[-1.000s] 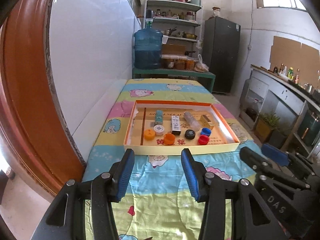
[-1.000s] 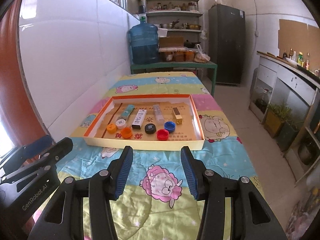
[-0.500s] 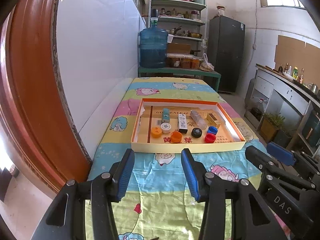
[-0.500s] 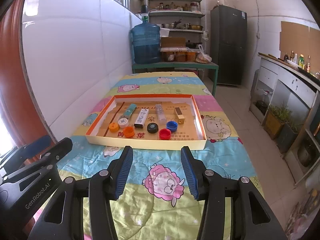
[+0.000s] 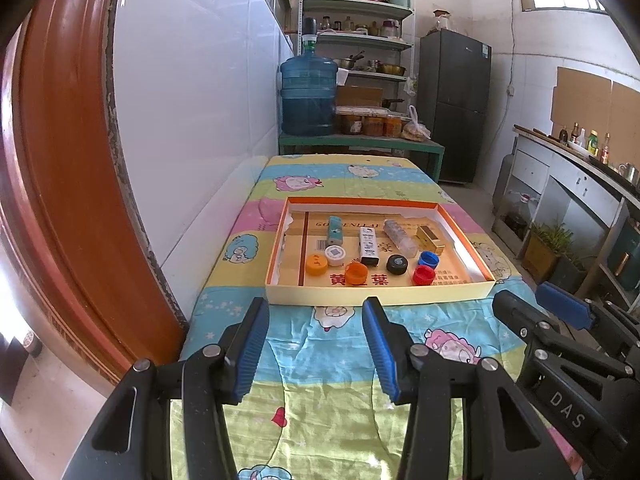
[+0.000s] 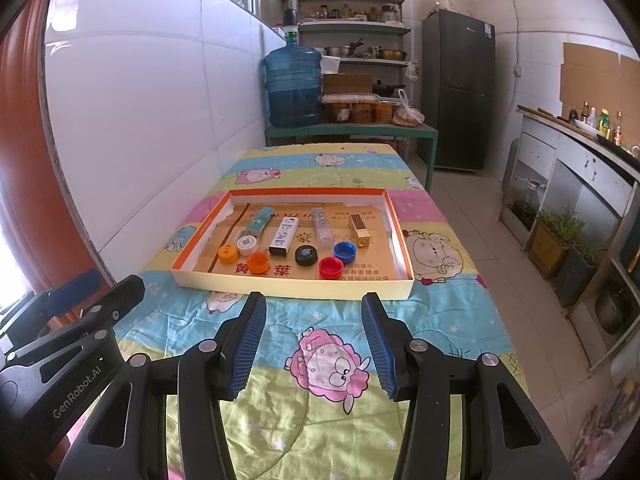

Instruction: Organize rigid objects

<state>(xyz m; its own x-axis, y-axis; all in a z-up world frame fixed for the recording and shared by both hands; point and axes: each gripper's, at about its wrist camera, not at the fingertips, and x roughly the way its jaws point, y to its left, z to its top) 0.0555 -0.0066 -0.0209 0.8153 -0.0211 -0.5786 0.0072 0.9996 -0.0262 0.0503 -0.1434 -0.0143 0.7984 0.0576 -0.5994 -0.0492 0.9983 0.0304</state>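
Inside, the tray (image 6: 294, 287) holds caps (image 6: 330, 267) and tubes (image 6: 284, 236) (both tools (image 5: 316, 344) (image 6: 314, 342) gape, empty).

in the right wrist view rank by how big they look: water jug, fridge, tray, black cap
1. tray: spans the widest area, though it is also nearest the camera.
2. fridge: next, though it stands far back, so its real size is understated.
3. water jug: clearly smaller than the fridge.
4. black cap: smallest.
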